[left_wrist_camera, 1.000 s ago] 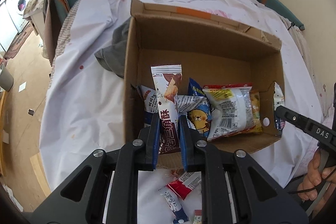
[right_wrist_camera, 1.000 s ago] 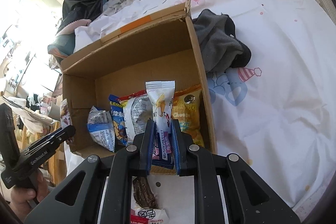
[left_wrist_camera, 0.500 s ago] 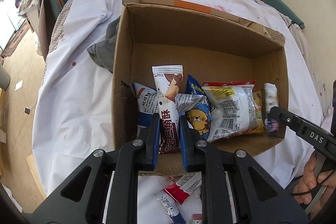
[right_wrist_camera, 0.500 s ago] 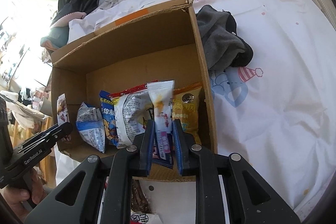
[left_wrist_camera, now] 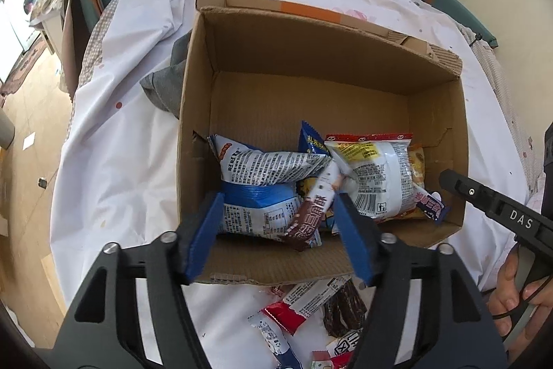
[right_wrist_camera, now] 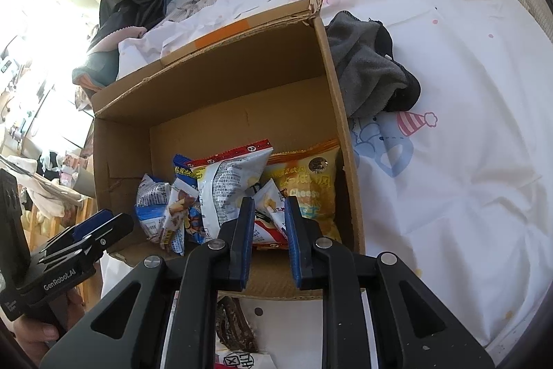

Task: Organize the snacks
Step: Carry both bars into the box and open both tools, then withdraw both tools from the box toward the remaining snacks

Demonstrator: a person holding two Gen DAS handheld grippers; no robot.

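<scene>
Over the cardboard box (left_wrist_camera: 428,127) on the bed (right_wrist_camera: 466,161), the left gripper (left_wrist_camera: 280,230) stood spread wide, holding nothing; the brown-and-white wafer packet (left_wrist_camera: 312,213) lay loose between its fingers among the bagged snacks. The right gripper (right_wrist_camera: 268,237) was parted too, its small white packet (right_wrist_camera: 268,206) resting free inside the box.

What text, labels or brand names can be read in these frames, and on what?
"DAS": on the right gripper.
"GenRobot.AI": on the left gripper.
"Cheese": on the yellow snack bag in the cardboard box.
Chinese lettering on the brown-and-white snack bar and fine print on other packets: too small or blurred.
</scene>
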